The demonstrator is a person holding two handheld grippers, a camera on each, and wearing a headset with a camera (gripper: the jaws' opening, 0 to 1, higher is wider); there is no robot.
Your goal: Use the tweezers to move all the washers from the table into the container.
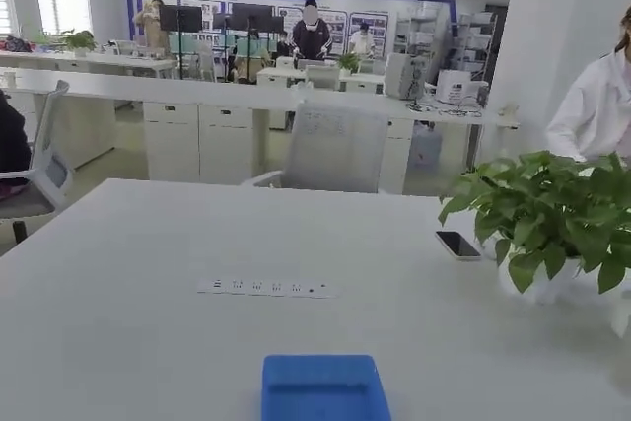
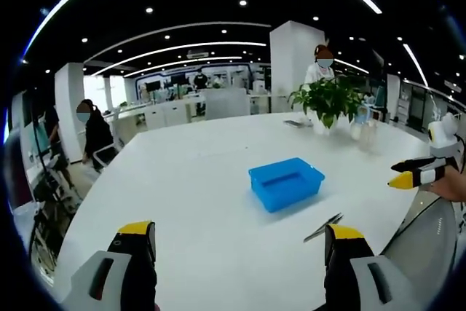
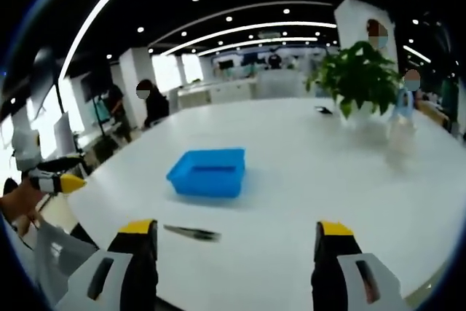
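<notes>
Looked across a bright open-plan office from a wide white desk [image 1: 118, 342]. Saw a blue rectangular plastic container [image 1: 323, 388] near the front edge, and a leafy green plant in a white pot [image 1: 552, 234] farther back on the right. Spotted slim metal tweezers [image 2: 323, 227] lying flat on the desk, near the container on the person's side. Held the left tongs [image 2: 240, 231] released, jaws wide apart, grasping nothing. Held the right tongs [image 3: 234, 227] released and empty too, pointed toward the tweezers. Could not pick out the washers at this size. Judged the job at its opening step, tweezers not yet lifted. Called next, probably, for lowering one pair of tongs flat and level to close across the tweezers' shaft: a fiddly catch on so thin a tool.
</notes>
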